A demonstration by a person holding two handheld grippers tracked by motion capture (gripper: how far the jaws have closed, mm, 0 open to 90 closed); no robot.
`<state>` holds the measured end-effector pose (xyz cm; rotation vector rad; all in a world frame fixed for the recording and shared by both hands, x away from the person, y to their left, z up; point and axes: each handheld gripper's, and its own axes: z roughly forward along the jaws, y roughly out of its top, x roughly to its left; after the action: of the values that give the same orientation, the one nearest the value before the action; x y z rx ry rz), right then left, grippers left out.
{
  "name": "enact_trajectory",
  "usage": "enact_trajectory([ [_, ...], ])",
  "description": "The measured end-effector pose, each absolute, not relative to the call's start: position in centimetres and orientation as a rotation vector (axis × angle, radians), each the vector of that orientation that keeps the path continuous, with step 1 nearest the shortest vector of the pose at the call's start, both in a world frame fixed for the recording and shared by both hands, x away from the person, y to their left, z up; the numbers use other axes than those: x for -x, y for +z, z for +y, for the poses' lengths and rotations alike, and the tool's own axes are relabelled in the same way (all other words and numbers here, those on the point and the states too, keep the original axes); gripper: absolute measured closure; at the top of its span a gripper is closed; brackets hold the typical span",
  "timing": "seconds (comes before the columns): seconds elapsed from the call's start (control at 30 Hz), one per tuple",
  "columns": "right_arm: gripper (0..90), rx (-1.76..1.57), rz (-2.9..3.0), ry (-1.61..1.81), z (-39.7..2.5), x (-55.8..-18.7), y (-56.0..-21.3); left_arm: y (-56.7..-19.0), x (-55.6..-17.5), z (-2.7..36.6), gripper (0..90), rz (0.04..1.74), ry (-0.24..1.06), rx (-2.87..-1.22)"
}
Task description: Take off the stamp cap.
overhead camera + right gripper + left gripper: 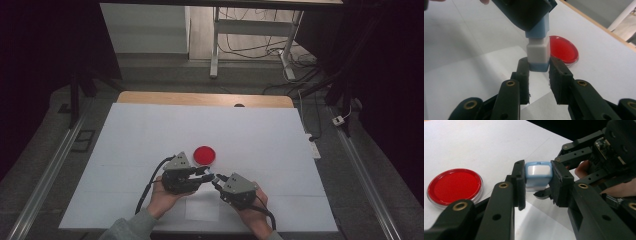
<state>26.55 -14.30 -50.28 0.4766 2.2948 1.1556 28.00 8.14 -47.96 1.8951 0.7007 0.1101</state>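
Note:
A small blue and white stamp-like block (538,171) hangs just above the white table, near its front middle. My left gripper (537,185) is shut on its blue upper part, a jaw on each side. In the right gripper view the block (538,53) points down out of the left gripper (529,12), and my right gripper (538,68) has its jaws pressed on the blue lower end. Seen from the high view, the left gripper (209,172) and right gripper (218,179) meet tip to tip. A round red dish (204,155) with a clear rim lies flat just beyond them.
The white table top (150,135) stretches wide to the left, right and far side. A thin white sheet (202,207) lies at the front edge under the hands. The red dish (454,185) lies close to the left gripper's left. Dark floor and rails flank the table.

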Motion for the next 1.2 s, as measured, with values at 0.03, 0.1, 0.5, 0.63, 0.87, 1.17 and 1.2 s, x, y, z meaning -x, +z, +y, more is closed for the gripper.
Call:
enact_trajectory([
  [0.03, 70.8, -0.474, 2.291, 1.144, -14.30, -26.50, -50.24, -47.97, -28.04, 8.17, 67.5, 0.705, 0.105, -1.891],
  [0.1, 72.0, -0.470, 2.280, 1.136, -14.27, -26.42, -50.21, -48.00, -28.07, 8.18, 67.4, 0.718, 0.097, -1.880],
  [0.5, 74.6, -0.404, 2.226, 1.072, -14.13, -25.95, -50.25, -48.17, -28.10, 8.20, 66.9, 0.749, 0.078, -1.842],
  [0.63, 74.7, -0.400, 2.214, 1.068, -14.16, -25.88, -50.23, -48.18, -28.13, 8.23, 67.0, 0.750, 0.074, -1.832],
  [0.87, 74.6, -0.392, 2.214, 1.074, -14.13, -25.81, -50.39, -48.28, -28.19, 8.37, 67.1, 0.758, 0.064, -1.823],
  [1.17, 74.6, -0.371, 2.225, 1.066, -14.16, -25.92, -50.37, -48.32, -28.27, 8.44, 67.1, 0.753, 0.056, -1.820],
  [1.2, 74.6, -0.372, 2.226, 1.067, -14.18, -25.93, -50.36, -48.31, -28.27, 8.45, 67.1, 0.753, 0.056, -1.818],
])
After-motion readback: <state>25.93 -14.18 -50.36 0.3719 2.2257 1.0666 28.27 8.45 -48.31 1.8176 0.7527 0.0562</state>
